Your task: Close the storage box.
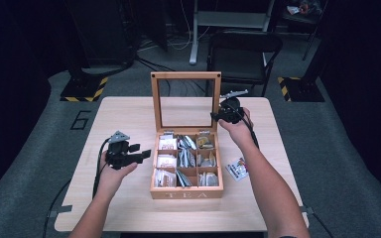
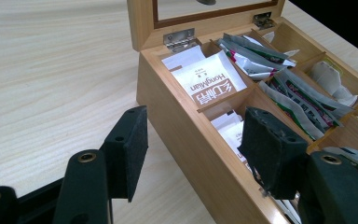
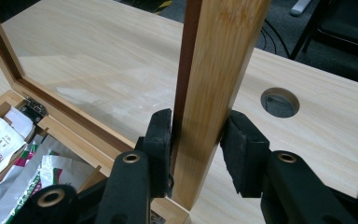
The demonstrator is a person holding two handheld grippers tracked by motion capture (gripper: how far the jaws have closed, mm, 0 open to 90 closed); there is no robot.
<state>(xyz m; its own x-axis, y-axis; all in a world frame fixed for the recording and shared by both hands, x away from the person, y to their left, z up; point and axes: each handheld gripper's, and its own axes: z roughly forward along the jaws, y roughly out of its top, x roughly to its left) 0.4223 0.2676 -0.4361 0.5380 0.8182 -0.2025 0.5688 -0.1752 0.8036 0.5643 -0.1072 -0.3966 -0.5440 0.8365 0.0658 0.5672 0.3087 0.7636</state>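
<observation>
A wooden tea box (image 1: 186, 191) stands mid-table, its glass-paned lid (image 1: 186, 77) upright. Compartments hold paper and foil tea sachets (image 1: 186, 158). My right gripper (image 1: 219, 115) is at the lid's right side rail; in the right gripper view its pads (image 3: 161, 140) press on both faces of the rail (image 3: 219, 56), so my right gripper (image 3: 196, 144) is shut on it. My left gripper (image 1: 144, 152) hovers by the box's left wall, open. In the left gripper view my left gripper (image 2: 196, 149) straddles that wall (image 2: 186, 135), one jaw over the table, one over the white sachets (image 2: 209, 81).
A loose sachet (image 1: 237, 168) lies on the table right of the box, beside my right forearm. A round cable hole (image 3: 279, 101) is cut in the tabletop behind the lid. A black chair (image 1: 243, 49) stands beyond the far edge.
</observation>
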